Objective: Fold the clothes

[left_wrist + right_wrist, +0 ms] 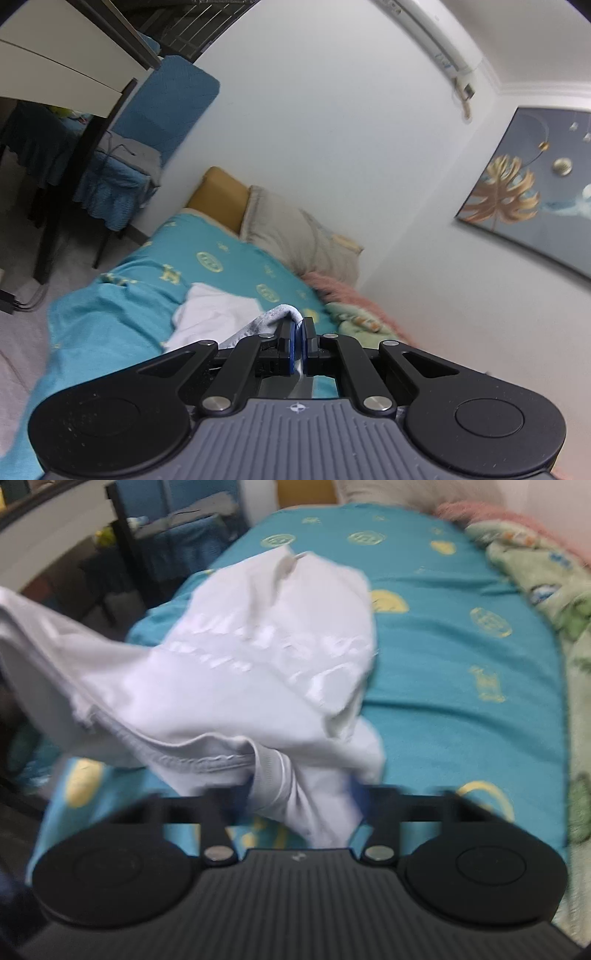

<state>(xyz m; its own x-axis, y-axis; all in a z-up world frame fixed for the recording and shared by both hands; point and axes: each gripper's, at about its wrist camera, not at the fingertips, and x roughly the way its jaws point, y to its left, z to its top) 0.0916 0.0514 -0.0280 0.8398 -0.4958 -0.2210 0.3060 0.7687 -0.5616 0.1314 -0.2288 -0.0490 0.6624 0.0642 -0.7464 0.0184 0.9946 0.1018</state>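
Garment (236, 672), white with a faint print, hangs between two grippers above a bed sheet (461, 664) of turquoise cloth with yellow motifs. Left gripper (298, 325): jaws clenched on a thin fold of the white fabric, which bulges just over the blue pads (294, 343) and trails away to the gripper's left and below. Right gripper (301, 801): a ribbed hem or collar band passes down between its fingers, which stand fairly wide apart; motion blur hides the contact, so whether it grips the cloth cannot be told. Ahead of the right gripper the bulk of the shirt lies crumpled and partly lifted, one flap extending off to its left toward the other hand.

Risks, as judged from this state:
- Slippage at the left gripper, since only a narrow edge appears pinched; a sharp pull or shake could draw it free.
- Loss of the right-hand hold (if there is one), which would drop that side and leave the garment bunched.
- Uneven fold: the shirt is twisted and not spread flat, so laying it down now would trap creases.
- Snagging on the green blanket (546, 576) and pink throw (343, 291) lying to the right of both grippers, should the cloth swing that way.
- Overhang past the bed edge to the left, where the fabric could slide floorward.
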